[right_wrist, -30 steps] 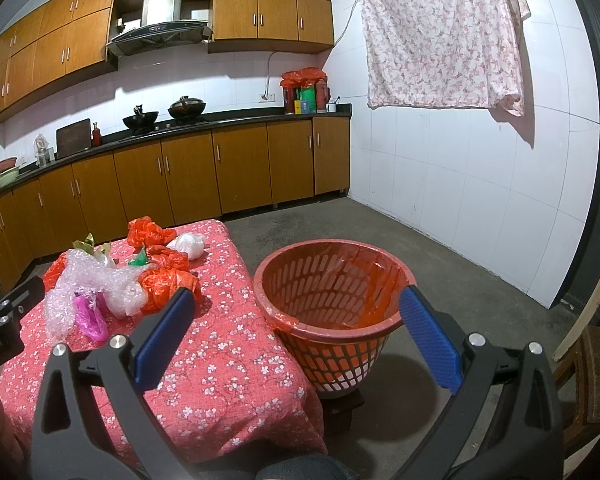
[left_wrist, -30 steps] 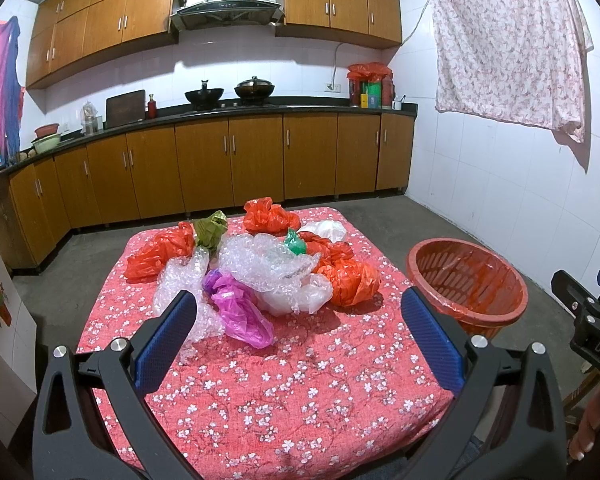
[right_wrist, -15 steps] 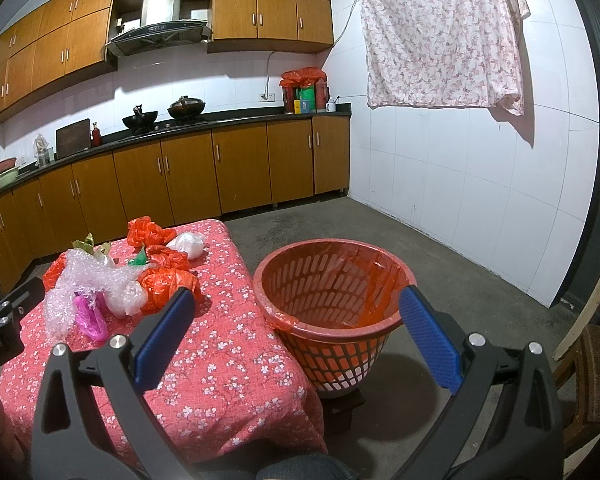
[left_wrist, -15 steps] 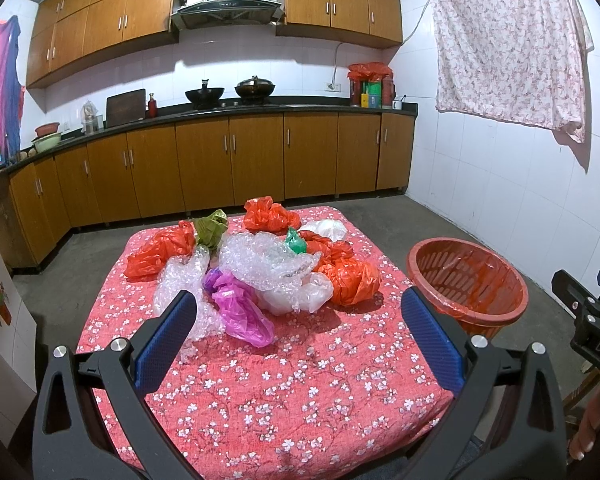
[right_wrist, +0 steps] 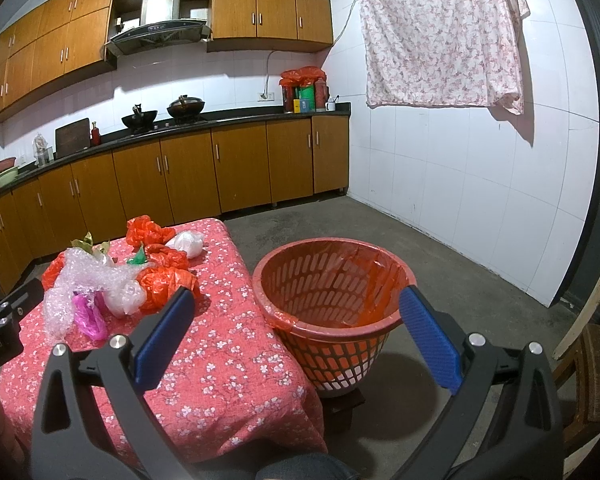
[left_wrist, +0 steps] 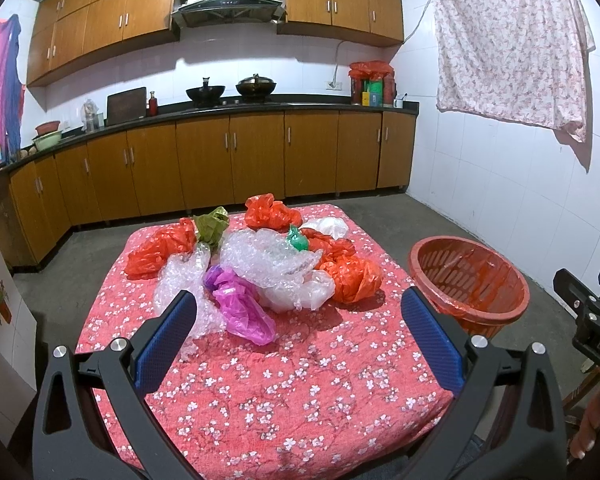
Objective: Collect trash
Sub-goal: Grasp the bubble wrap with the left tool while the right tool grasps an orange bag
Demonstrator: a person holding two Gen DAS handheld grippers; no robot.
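Trash lies heaped on the table (left_wrist: 300,392) under a flowered red cloth, and everything here is placed from that heap. At its left end sit an orange bag (left_wrist: 156,250) and an olive-green one (left_wrist: 212,228); through the middle run bubble wrap (left_wrist: 268,256) and a purple bag (left_wrist: 240,308), its long axis pointing toward the left gripper (left_wrist: 300,332); at the right end is a second orange bag (left_wrist: 352,276). Right of the heap, off the table's edge, stands the red basket (right_wrist: 332,280), lined and seemingly empty.

The left gripper hangs wide apart, holding nothing, squarely facing the heap and nearer to it. The right gripper (right_wrist: 296,332) is likewise spread and empty, aimed at the basket. I judge the purple bag the likeliest first pick.

Readable writing: only "DAS" on the right gripper's body in the left view.
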